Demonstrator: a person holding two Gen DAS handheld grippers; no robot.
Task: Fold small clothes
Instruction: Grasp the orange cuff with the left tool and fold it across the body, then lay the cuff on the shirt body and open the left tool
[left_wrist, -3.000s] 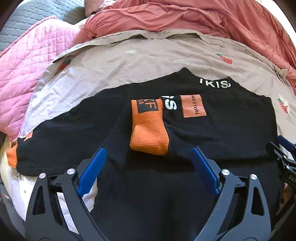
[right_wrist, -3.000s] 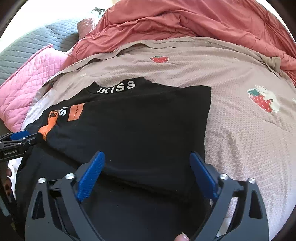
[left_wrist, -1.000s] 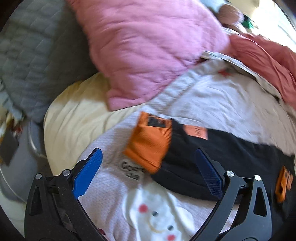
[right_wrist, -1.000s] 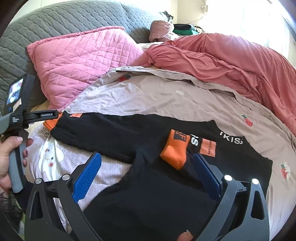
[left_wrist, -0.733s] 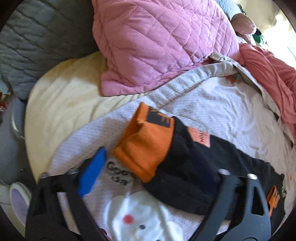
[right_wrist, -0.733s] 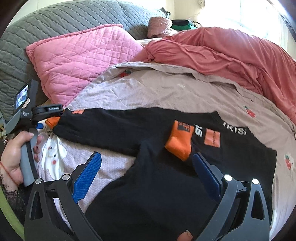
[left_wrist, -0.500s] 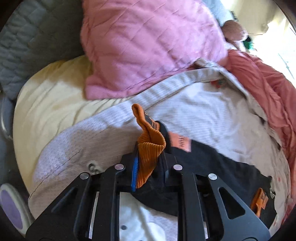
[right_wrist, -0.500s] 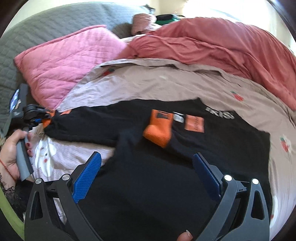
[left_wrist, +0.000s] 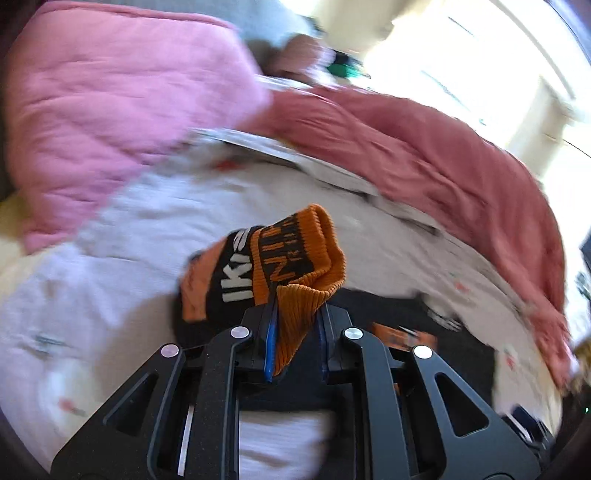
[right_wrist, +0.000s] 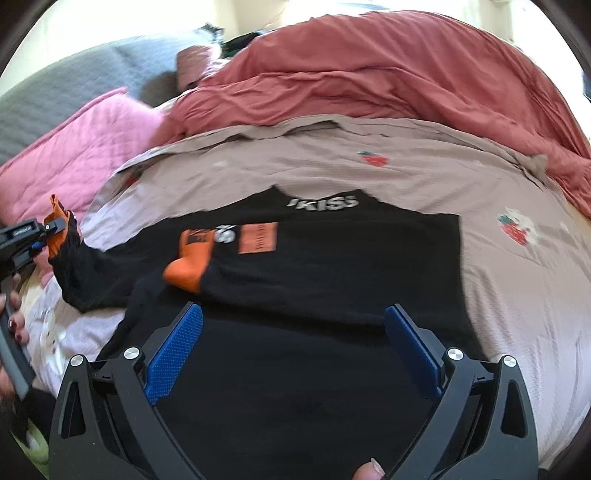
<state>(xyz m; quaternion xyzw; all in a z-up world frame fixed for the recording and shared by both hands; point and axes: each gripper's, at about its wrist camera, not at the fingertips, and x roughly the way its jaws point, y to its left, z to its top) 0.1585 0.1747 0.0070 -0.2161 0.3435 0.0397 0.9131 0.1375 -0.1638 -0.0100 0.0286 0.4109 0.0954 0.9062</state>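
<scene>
Done: one orange cuff (right_wrist: 190, 258) lying folded across black top (right_wrist: 332, 280) | Doing: left hand-held gripper (left_wrist: 294, 339) pinching second cuff (left_wrist: 295, 266), lifting at 9 o'clock | Right hand-held gripper (right_wrist: 291, 354) hanging spread, empty | Left: body folds

Shirt (right_wrist: 332, 280) flat on sheet (right_wrist: 369, 166); pillow (right_wrist: 74, 147) left, duvet (right_wrist: 369, 74) behind.

I see the black top (right_wrist: 332, 280) lying flat on the bed, its neckband lettered in white. One orange-cuffed sleeve (right_wrist: 190, 264) lies folded across its chest; the other sleeve's orange cuff (left_wrist: 299, 273) is lifted off the bedding, bunched, apparently pinched, though blur hampers me.
</scene>
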